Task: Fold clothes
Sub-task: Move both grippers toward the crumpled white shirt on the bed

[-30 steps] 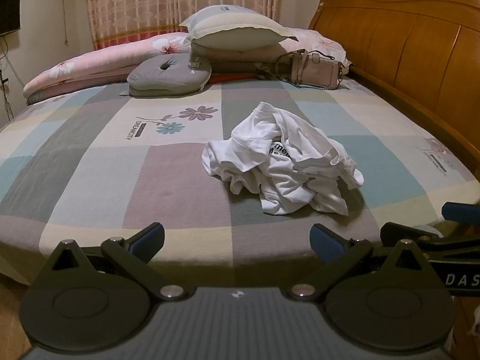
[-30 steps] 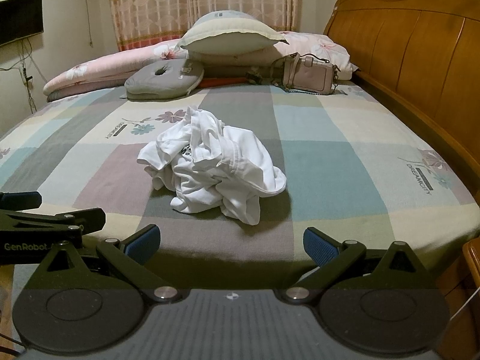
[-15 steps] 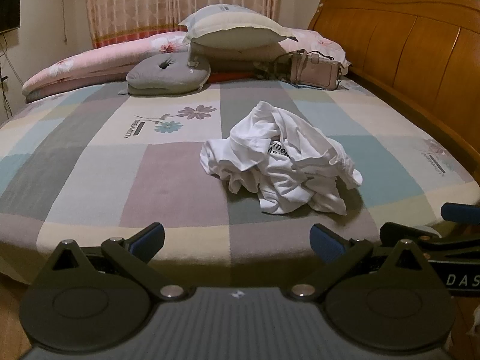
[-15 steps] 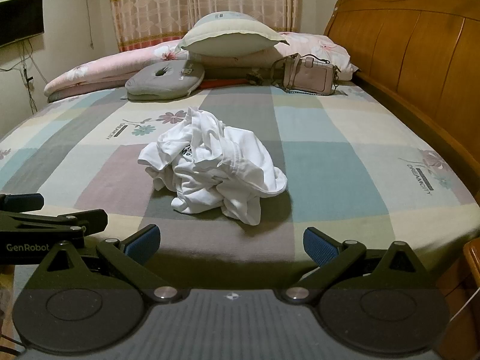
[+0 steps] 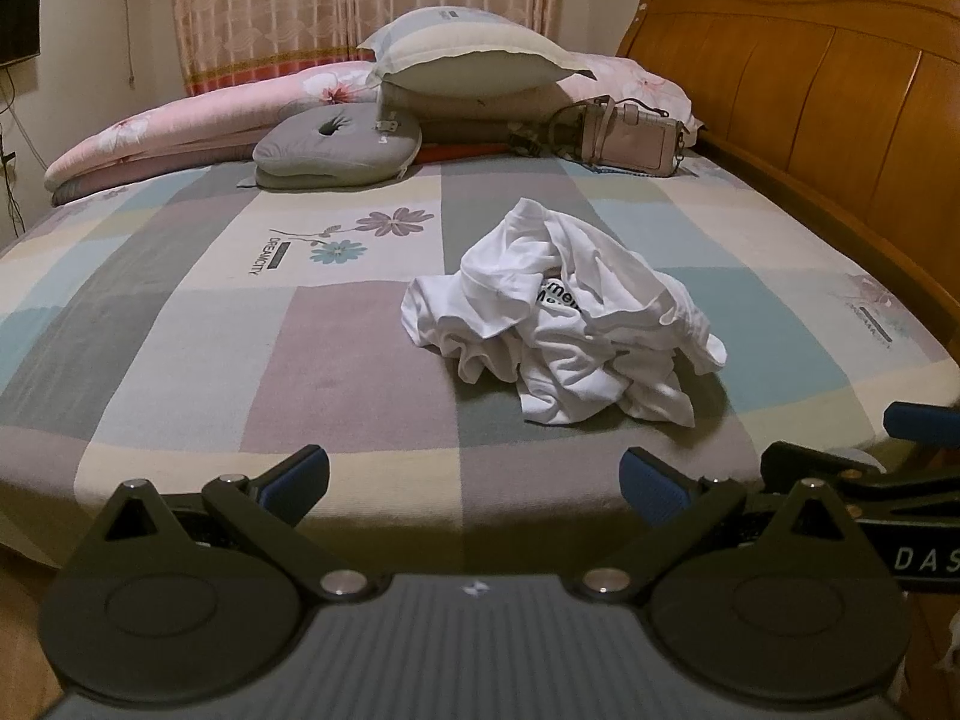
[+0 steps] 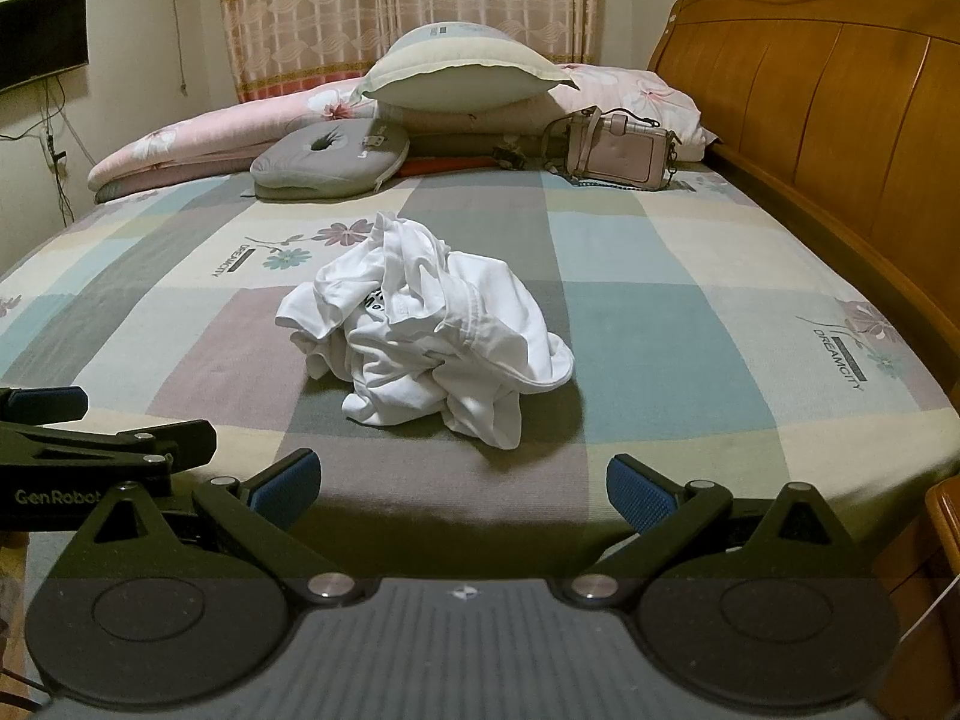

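On checked bedsheet (image 5: 180,330): crumpled white shirt (image 5: 564,324), untouched. Left gripper (image 5: 474,480) and right gripper (image 6: 462,483) both spread wide, empty, short of bed edge.

L gripper (image 5: 474,483) & R gripper (image 6: 461,480) side by side at near edge, level, both w/ jaws spread wide, nothing between pads.

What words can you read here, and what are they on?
"DREAMCITY": on the bedsheet, by the flowers, and again near its right edge.
"GenRobot": on the left gripper, last letter partly hidden.
"DAS": on the right gripper, cut off by the frame.
Black print on the white shirt: creased, unreadable.
Pillow label: too small.
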{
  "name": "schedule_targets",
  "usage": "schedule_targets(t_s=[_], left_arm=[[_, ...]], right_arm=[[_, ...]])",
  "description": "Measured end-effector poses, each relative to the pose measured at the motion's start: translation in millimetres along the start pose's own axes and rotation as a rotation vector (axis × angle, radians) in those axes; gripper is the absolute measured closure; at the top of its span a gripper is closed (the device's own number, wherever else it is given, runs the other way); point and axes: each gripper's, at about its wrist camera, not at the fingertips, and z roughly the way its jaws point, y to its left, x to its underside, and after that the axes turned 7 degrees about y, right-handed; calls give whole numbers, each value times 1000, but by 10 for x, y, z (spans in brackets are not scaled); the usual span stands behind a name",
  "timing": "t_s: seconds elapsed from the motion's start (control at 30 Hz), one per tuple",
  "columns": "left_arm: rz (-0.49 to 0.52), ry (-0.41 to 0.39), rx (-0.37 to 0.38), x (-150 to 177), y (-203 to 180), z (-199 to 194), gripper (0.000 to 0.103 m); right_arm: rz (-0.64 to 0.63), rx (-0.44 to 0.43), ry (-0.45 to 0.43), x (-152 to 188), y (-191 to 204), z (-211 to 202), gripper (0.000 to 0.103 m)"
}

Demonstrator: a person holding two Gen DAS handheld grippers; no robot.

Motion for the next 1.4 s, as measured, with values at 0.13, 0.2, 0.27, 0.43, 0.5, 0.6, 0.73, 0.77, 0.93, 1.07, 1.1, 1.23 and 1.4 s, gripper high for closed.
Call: schedule_targets(t_s=[0.13, 0.2, 0.27, 0.43, 0.5, 0.6, 0.73, 0.77, 0.93, 1.07, 1.1, 1.23, 1.4], left_arm=[[1, 0, -2, 3, -4, 4, 1], [1, 0, -3, 4, -6, 7, 1], [0, 0, -3, 4, -6, 9, 1], [0, 0, -5, 7, -2, 10, 1], [0, 0, -6, 10, 0, 10, 1], [3, -1, -8, 4, -4, 12, 1], [9, -5, -12, -16, -14, 35, 1], [13, -6, -14, -24, -16, 49, 1], [25, 0, -25, -87, -27, 144, 1], [29, 18, -30, -168, -42, 254, 1], [30, 24, -31, -196, -47, 290, 1], [41, 45, -34, -306, -55, 425, 1], [47, 66, -29, -391, -54, 571, 1]], right_arm=[[-1, 1, 0, 8, 5, -2, 0], [-1, 1, 0, 12, 8, -1, 0], [-1, 1, 0, 10, 6, -1, 0], [-2, 1, 0, 8, 8, 1, 0], [-2, 1, 0, 8, 10, 5, 0], [-2, 2, 0, 5, 10, 10, 0], [-5, 2, -1, -11, 5, 28, 0], [-5, 2, 1, -17, 2, 39, 0], [-12, 3, 16, -73, -13, 133, 0], [-12, -3, 35, -140, -32, 240, 0], [-10, -5, 39, -162, -36, 271, 0], [0, -8, 57, -256, -62, 394, 0], [10, 1, 79, -342, -82, 534, 0]])
